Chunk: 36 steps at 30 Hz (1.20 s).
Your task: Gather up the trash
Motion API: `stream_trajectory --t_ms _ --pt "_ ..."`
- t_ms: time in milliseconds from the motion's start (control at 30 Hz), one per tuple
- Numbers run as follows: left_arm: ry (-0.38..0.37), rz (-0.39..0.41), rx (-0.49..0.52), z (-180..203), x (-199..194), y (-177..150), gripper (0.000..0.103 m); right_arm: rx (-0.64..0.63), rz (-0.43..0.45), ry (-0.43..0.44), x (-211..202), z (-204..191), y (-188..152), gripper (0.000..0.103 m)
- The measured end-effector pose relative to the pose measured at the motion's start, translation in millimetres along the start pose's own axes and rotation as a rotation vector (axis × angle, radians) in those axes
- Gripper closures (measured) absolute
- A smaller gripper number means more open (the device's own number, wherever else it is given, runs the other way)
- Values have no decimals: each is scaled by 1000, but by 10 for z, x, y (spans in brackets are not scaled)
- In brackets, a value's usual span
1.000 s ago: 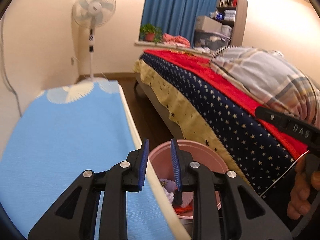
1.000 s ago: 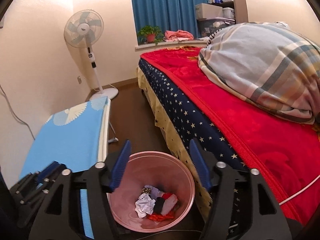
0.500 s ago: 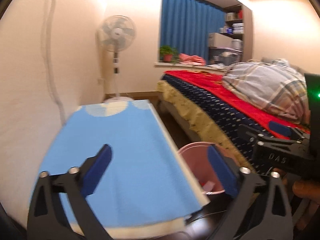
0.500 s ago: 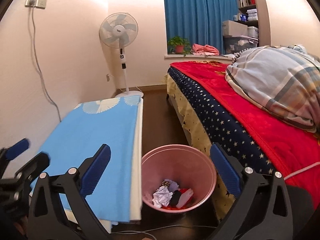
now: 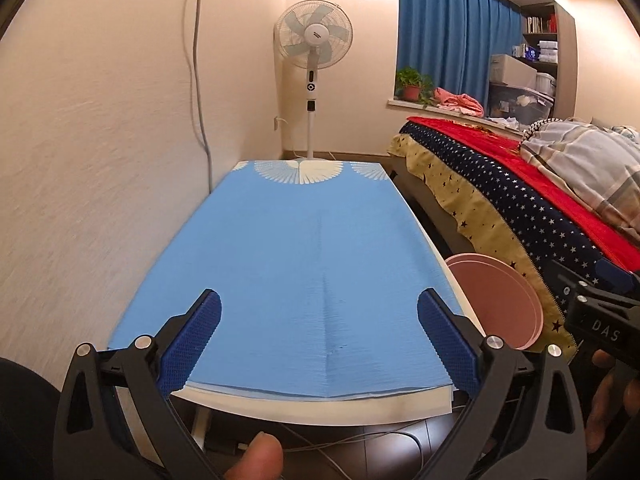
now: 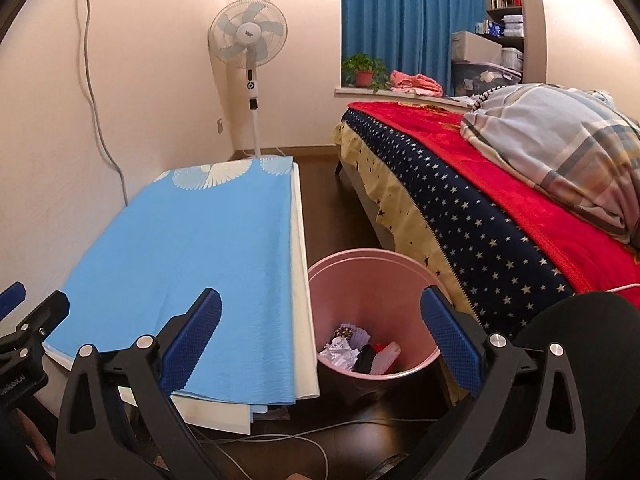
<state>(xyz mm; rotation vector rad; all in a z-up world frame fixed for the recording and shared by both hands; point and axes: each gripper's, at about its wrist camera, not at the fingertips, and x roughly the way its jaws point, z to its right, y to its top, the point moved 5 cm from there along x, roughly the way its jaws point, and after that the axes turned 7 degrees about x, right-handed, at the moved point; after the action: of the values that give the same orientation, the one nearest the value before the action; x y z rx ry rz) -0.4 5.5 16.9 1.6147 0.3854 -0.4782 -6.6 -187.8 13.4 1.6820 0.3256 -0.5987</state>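
- Broadly, the bed [image 6: 500, 216] fills the right side, with a red blanket, a starred navy cover and a plaid pillow on it; no loose scraps show on the part in view.
- Next in size, the surface [image 5: 304, 264] under its blue cloth runs along the left wall from near to far, and nothing lies on it in either view.
- Beyond its far end a standing fan [image 5: 313, 42] rises against the wall, and a potted plant [image 6: 363, 69] sits on the far sill by the blue curtain.
- Lower down, the pink bin [image 6: 374, 312] stands on the dark floor between the surface and the bed, just beside the surface's right edge.
- Inside it, the trash [image 6: 362, 352] lies at the bottom: crumpled white paper with dark and red bits.
- Meanwhile the left gripper [image 5: 319, 344] hangs over the near end of the surface, its fingers spread wide with nothing between them.
- Likewise the right gripper [image 6: 320, 342] is poised near and above the bin, its fingers released and bare.
- Judging by this, the collecting step looks finished or nearly so: every scrap in view is in the bin, and neither tool carries anything.
- So the next move calls for a look around, mainly over the floor by the cables at the near edge and under the surface, which is partly hidden.
- Should a scrap turn up, the fingers need to close on it lightly and carry it over the rim of the bin.
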Motion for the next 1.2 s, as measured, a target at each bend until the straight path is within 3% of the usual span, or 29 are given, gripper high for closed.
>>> stream_trajectory --t_ms 433,1200 --pt "-13 -14 -35 -109 -11 -130 8 -42 -8 3 26 -234 -90 5" --pt "-20 -15 -28 -71 -30 -144 8 -42 -3 -7 30 -227 -94 5"
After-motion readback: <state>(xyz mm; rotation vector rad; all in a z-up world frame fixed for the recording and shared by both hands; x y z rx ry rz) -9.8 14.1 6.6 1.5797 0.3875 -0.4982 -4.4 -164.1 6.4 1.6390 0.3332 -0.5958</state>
